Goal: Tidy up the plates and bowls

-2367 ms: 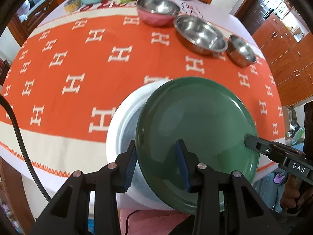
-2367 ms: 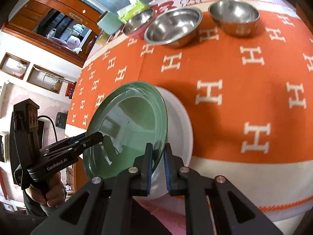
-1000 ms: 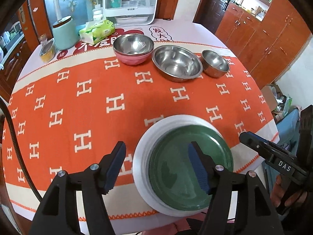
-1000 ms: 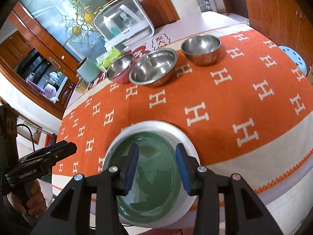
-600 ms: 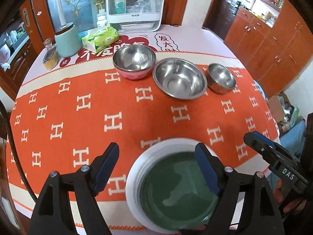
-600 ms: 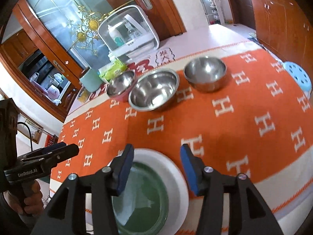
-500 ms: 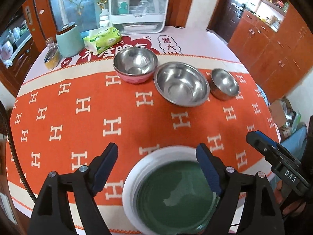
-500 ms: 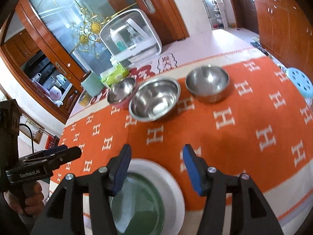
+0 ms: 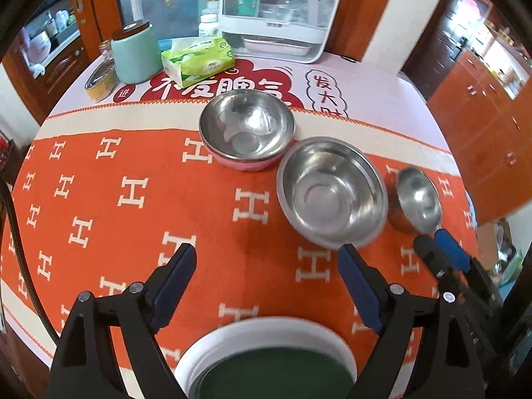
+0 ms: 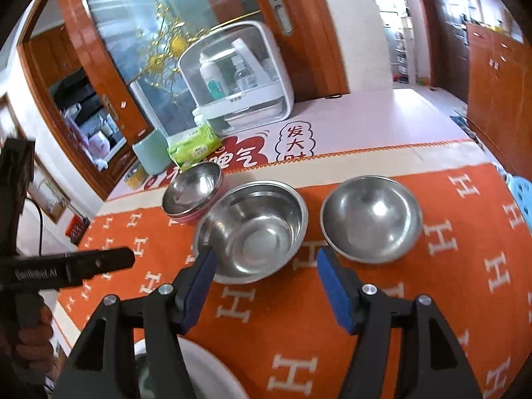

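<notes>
Orange H-pattern cloth (image 9: 99, 206) covers table. At 12 o'clock: white sterilizer box (image 9: 279, 10); 11 o'clock: tissue pack (image 9: 196, 60), mint canister (image 9: 134, 55).

A green plate (image 9: 269, 379) lies flat inside a white plate (image 9: 212, 342) at six o'clock, three upright steel bowls, pink-based (image 9: 246, 126), large (image 9: 332, 193), small (image 9: 417, 198), lined toward two o'clock.

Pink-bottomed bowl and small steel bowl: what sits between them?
The wide steel bowl sits between the pink-bottomed bowl and small steel bowl; both wrist views show it.

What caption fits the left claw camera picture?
Open left claw above an orange cloth, three steel bowls ahead, green plate below.
</notes>
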{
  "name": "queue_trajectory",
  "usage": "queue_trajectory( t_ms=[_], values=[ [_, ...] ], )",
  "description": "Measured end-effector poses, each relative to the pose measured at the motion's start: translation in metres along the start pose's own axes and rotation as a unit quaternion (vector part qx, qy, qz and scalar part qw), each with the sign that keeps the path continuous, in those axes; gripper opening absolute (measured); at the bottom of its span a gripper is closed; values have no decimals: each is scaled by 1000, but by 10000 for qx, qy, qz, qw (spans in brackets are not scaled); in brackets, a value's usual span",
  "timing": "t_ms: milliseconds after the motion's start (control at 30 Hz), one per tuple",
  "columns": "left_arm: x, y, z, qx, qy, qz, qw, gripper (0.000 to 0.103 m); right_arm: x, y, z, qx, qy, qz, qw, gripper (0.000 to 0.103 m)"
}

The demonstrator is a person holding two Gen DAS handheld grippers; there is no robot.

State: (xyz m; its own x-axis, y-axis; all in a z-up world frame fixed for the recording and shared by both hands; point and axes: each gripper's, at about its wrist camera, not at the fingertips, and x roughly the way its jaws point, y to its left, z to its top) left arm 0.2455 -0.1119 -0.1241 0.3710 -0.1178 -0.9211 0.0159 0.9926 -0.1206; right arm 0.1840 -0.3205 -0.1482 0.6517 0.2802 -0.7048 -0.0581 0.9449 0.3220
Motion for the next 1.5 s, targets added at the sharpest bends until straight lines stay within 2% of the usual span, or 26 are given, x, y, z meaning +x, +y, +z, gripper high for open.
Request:
queue_trajectory(
  t_ms=[333,633,700,800,900,967,1033,1100,1300,1500],
  values=[
    [49,-11,21,-224,47,38,9997,86,43,-5,-10,-220,116,29,9997,63],
    [92,-18,33,-166,372,-10,9992,86,70,-15,-16,-299,231,70,9993,63],
    [101,-19,33,-162,461,-19,9988,85,73,-17,-17,-317,193,22,9993,60],
    [111,-21,33,-181,610,-77,9979,77,78,-19,-18,-266,253,90,9993,55],
    [119,-21,34,-223,736,-158,9969,65,79,-19,-19,-256,184,144,9994,50],
    [123,-21,34,-228,761,-137,9967,57,79,-17,-20,-312,151,171,9993,42],
    [126,-22,36,-219,805,-69,9965,57,79,-16,-19,-333,131,201,9992,37],
    [129,-22,38,-237,816,100,9963,52,78,-17,-19,-318,122,199,9992,34],
    [140,-24,40,-211,1005,147,9946,28,78,-19,-18,-252,121,204,9994,25],
    [141,-30,37,-170,1056,139,9942,25,74,-20,-18,-195,177,159,9995,23]
  ],
)
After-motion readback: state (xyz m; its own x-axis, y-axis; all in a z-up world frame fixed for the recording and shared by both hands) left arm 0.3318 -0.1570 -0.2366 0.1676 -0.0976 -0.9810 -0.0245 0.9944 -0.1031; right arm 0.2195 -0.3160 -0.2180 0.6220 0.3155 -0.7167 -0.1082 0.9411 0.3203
